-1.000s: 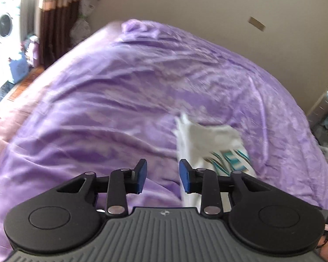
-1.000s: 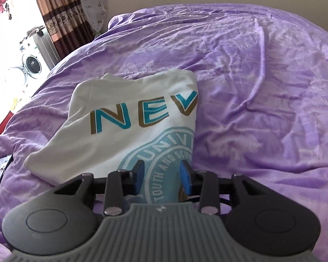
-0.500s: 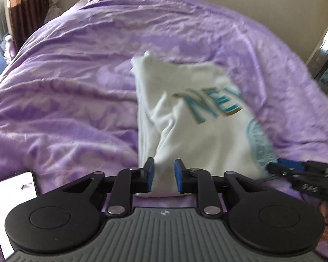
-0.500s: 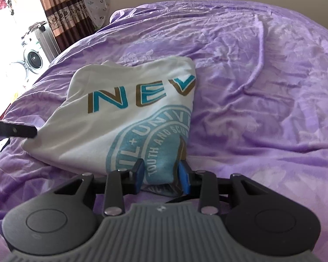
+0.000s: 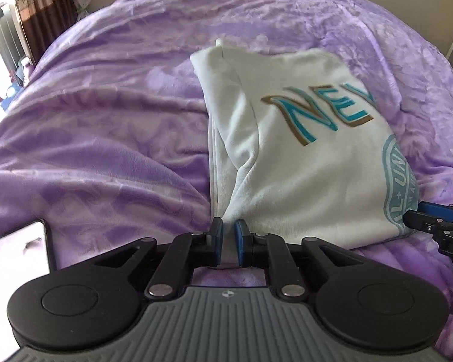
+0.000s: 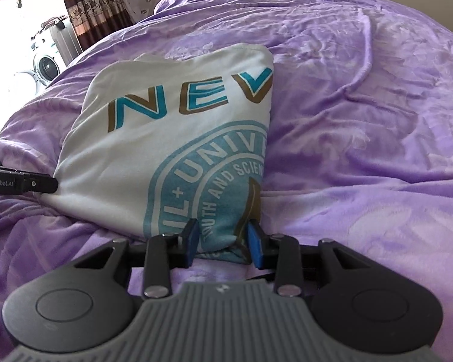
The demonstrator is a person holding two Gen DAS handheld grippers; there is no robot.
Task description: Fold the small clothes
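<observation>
A white T-shirt (image 5: 302, 163) with teal and gold lettering and a round teal emblem lies partly folded on the purple bedspread (image 5: 105, 114). My left gripper (image 5: 228, 239) is nearly shut, with the shirt's near left corner between its blue pads. My right gripper (image 6: 223, 241) is open and straddles the shirt's (image 6: 172, 150) near right corner, with cloth between its fingers. The right gripper also shows in the left wrist view (image 5: 432, 220), and the left gripper in the right wrist view (image 6: 24, 182).
A phone (image 5: 18, 271) lies on the bedspread to the left of my left gripper. A curtain (image 6: 90, 6) and a washing machine (image 6: 46, 66) stand beyond the bed's far left. A beige wall runs behind the bed.
My left gripper swung from the bare bedspread to the shirt's near left corner and narrowed onto it. My right gripper moved forward so its open fingers straddle the near right corner.
</observation>
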